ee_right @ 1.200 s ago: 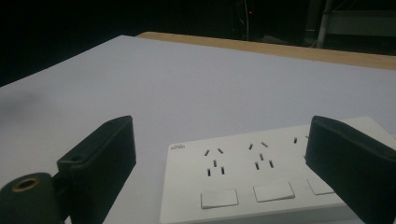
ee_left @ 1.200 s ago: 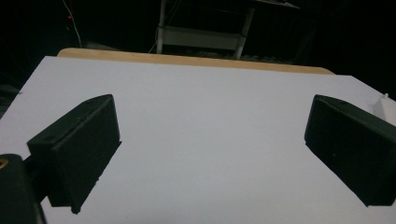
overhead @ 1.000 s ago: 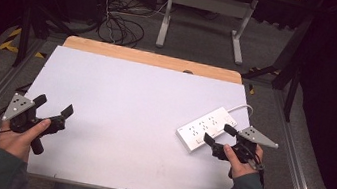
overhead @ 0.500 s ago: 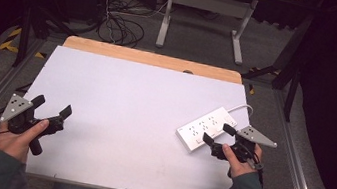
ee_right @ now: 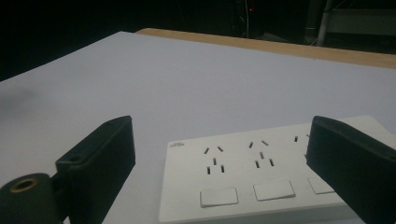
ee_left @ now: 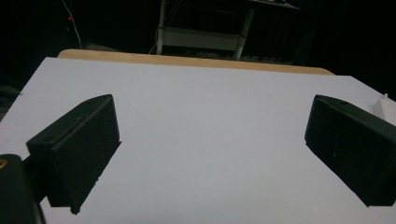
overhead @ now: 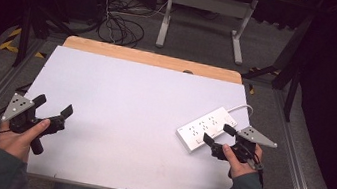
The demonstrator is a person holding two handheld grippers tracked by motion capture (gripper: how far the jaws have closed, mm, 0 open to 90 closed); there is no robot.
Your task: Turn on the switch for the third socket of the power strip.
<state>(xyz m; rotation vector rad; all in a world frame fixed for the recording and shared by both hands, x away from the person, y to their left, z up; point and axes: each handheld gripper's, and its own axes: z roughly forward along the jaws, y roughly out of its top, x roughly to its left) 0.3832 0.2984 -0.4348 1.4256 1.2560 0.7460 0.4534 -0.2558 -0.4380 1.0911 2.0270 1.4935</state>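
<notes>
**My two hand-held grippers and sleeves**

I see my left gripper (overhead: 53, 108) as a black body with two blocky black jaws, and a grey three-cornered plate with small dark dots sits on top. A thin black cable hangs from it. My right gripper (overhead: 215, 137) looks the same. A brass-coloured ring shows near the jaw base in each gripper view. My sleeves (overhead: 2, 171) are grey-green.

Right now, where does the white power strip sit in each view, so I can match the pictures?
High view: power strip lies right of centre on the white table top, angled, just ahead of the right gripper.
Left gripper view: a white corner at the right edge, probably the strip.
Right gripper view: lower middle, between the open jaws.
Shared landmark: the table's wooden far edge.
</notes>
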